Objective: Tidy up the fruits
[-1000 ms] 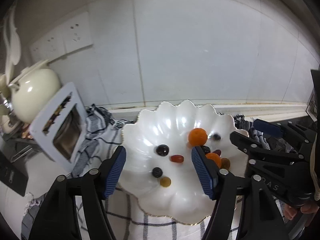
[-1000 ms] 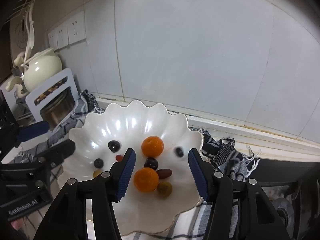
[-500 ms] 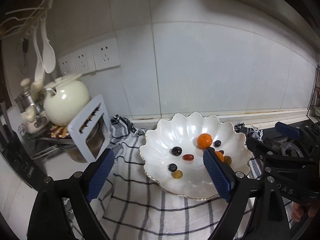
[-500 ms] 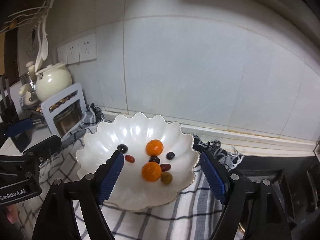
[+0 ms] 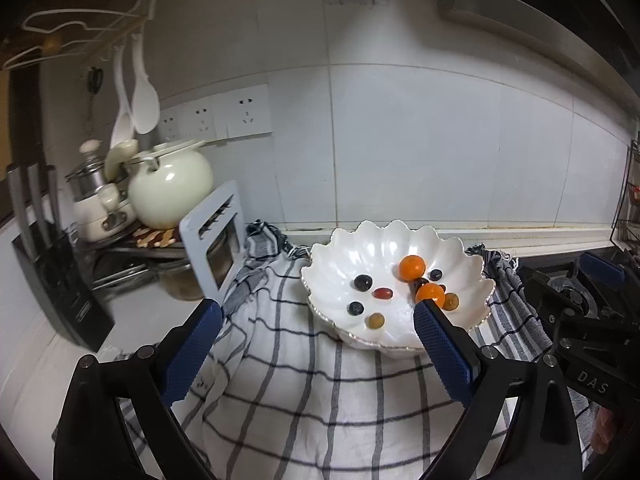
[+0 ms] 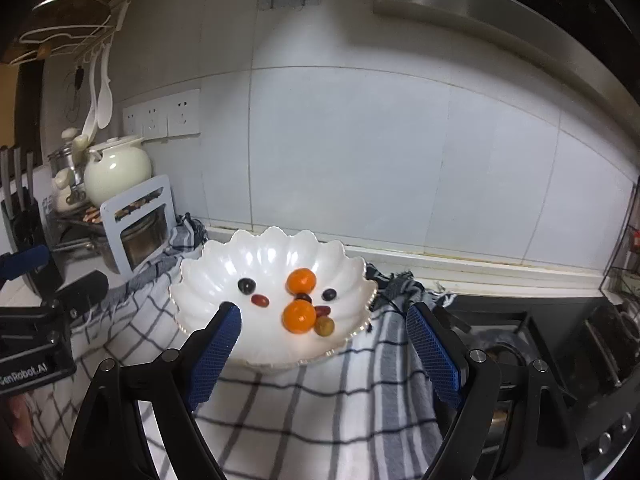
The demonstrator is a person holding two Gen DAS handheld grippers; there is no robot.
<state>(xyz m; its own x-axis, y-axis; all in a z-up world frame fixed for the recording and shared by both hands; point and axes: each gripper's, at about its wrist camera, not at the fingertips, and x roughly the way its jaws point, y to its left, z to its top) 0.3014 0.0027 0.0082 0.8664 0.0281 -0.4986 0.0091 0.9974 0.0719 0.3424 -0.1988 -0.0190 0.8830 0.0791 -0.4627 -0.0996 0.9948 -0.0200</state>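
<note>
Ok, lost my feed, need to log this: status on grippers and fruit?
Left gripper open, empty; right gripper open, empty, jaws just widened. Fruit all in the white bowl on the checked cloth: two oranges, small dark pieces. Nothing blocking.

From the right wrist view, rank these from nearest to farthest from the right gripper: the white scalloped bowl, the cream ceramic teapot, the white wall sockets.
1. White scalloped bowl: straight ahead on the checked cloth, just beyond the open right gripper.
2. Cream ceramic teapot: far left, on the counter rack.
3. White wall sockets: on the tiled wall, above and behind the teapot.
</note>
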